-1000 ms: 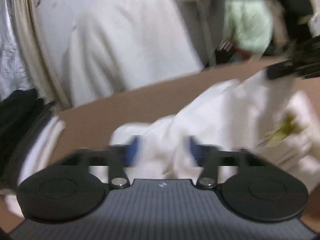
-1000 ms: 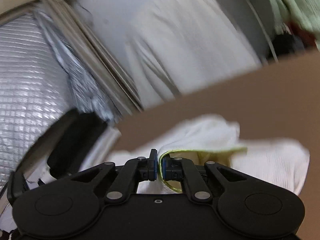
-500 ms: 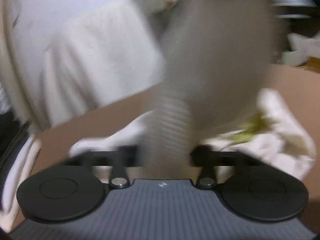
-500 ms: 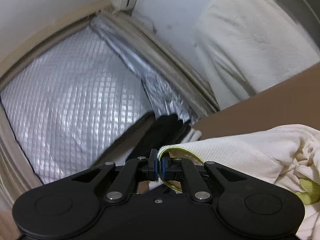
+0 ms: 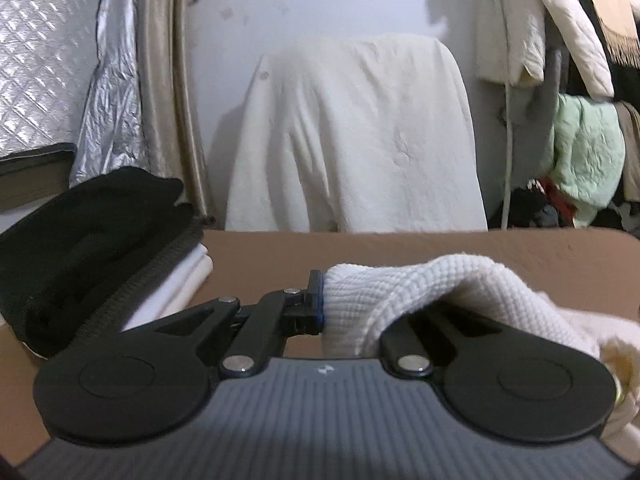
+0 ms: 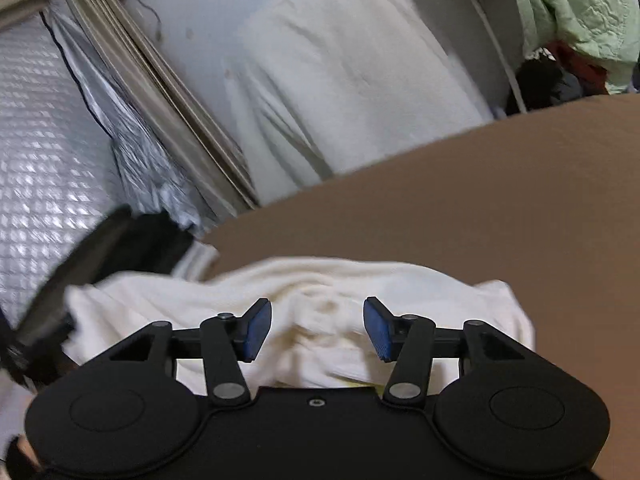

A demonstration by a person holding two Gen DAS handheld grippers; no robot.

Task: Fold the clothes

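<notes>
A white waffle-knit garment [image 5: 420, 284] lies bunched on the brown table [image 5: 400, 244]. My left gripper [image 5: 322, 300] is shut on a fold of it. The cloth is raised off the table and drapes over the right finger, hiding it. In the right wrist view the same garment [image 6: 320, 276] spreads on the table [image 6: 500, 200] under and beyond my right gripper [image 6: 317, 328]. That gripper's jaws are opening, and its blue pads [image 6: 256, 330] stand apart without pressing the cloth. A little yellow trim shows near the gripper's base.
A black garment [image 5: 80, 240] lies on folded white clothes [image 5: 180, 280] at the table's left end. Behind the table stands a chair under a white cover [image 5: 352, 140]. Hanging clothes, one a green quilted jacket [image 5: 584, 160], crowd the right. Silver quilted sheeting [image 5: 40, 60] fills the left.
My left gripper went from open to shut on the white garment and rose with it. My right gripper let go of the yellow-trimmed edge and opened, and the cloth dropped onto the table.
</notes>
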